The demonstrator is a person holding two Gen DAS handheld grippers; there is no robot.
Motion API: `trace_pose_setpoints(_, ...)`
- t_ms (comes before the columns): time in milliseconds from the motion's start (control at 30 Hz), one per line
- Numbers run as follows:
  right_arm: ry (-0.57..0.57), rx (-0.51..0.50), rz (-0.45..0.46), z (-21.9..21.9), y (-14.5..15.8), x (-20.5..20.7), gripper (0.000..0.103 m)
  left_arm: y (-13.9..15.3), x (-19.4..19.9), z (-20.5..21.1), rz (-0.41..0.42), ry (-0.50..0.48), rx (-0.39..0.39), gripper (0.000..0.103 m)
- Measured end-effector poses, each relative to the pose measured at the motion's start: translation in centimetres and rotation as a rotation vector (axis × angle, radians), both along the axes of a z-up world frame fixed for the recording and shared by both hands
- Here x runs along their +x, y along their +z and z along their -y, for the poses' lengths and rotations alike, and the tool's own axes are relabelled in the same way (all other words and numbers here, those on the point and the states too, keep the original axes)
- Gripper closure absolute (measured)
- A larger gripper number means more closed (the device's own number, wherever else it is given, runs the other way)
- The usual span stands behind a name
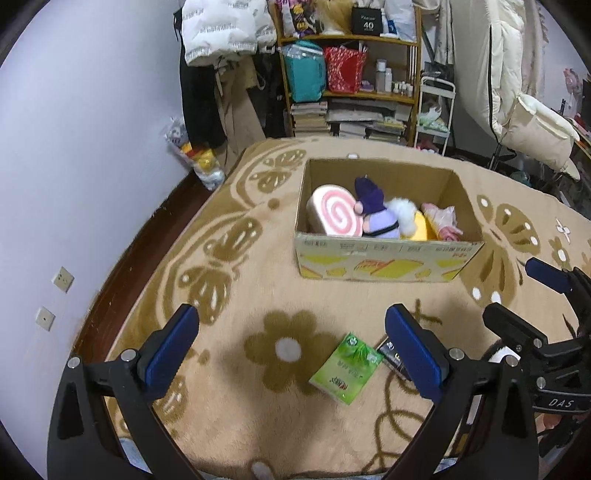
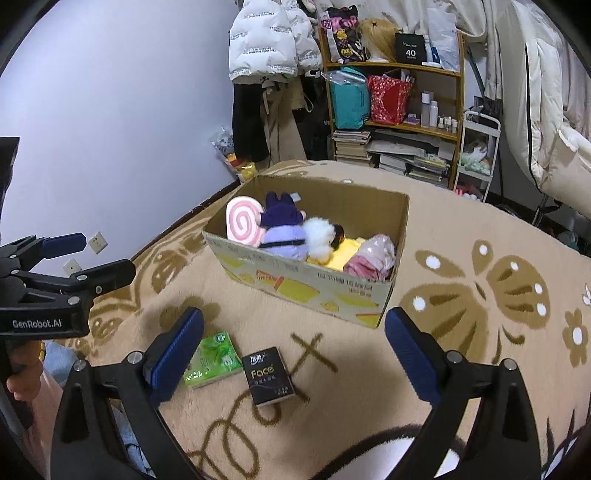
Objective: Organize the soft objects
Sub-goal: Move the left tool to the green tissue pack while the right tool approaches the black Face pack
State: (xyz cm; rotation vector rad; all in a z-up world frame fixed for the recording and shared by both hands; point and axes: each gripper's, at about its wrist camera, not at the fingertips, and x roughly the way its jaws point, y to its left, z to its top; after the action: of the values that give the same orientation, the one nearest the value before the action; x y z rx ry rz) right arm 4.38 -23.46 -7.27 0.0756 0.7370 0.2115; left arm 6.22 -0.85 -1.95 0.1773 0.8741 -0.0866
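Note:
An open cardboard box (image 1: 388, 258) (image 2: 314, 291) stands on the beige carpet. It holds a pink swirl cushion (image 1: 334, 216) (image 2: 243, 225), a purple plush doll (image 1: 376, 218) (image 2: 282, 232), a yellow soft item (image 1: 421, 227) and a pink bagged item (image 2: 371, 258). A green tissue pack (image 1: 345, 369) (image 2: 214, 360) and a black tissue pack (image 2: 267, 376) (image 1: 393, 356) lie on the carpet in front. My left gripper (image 1: 291, 354) is open above the green pack. My right gripper (image 2: 293, 354) is open above the black pack. Both are empty.
A wooden shelf (image 1: 351, 74) with bags and books stands behind the carpet, next to hanging coats (image 1: 221, 29) and a white cart (image 1: 434, 110). A purple wall (image 1: 74, 147) runs along the left. The right gripper shows in the left wrist view (image 1: 546, 306).

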Motion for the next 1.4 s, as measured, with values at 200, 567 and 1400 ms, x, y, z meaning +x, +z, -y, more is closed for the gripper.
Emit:
trace_pose_setpoints(200,0.006,-0.007,-0.040,0.1,-2.2,0.2,0.001,-2.0,0.9,-0.2,-0.069,-0.003,-0.017,0.003)
trace_pose_setpoints(567,0.037,-0.006,-0.136,-0.2,-5.9,1.9,0.001,-6.0,3.0,0.6,-0.230,-0.016,0.024,0.003)
trace_pose_setpoints(1400,0.183,-0.095,-0.330,-4.1,-12.2,4.1,0.001,-13.3,5.6,3.1,-0.527,-0.089,0.069,0.003)
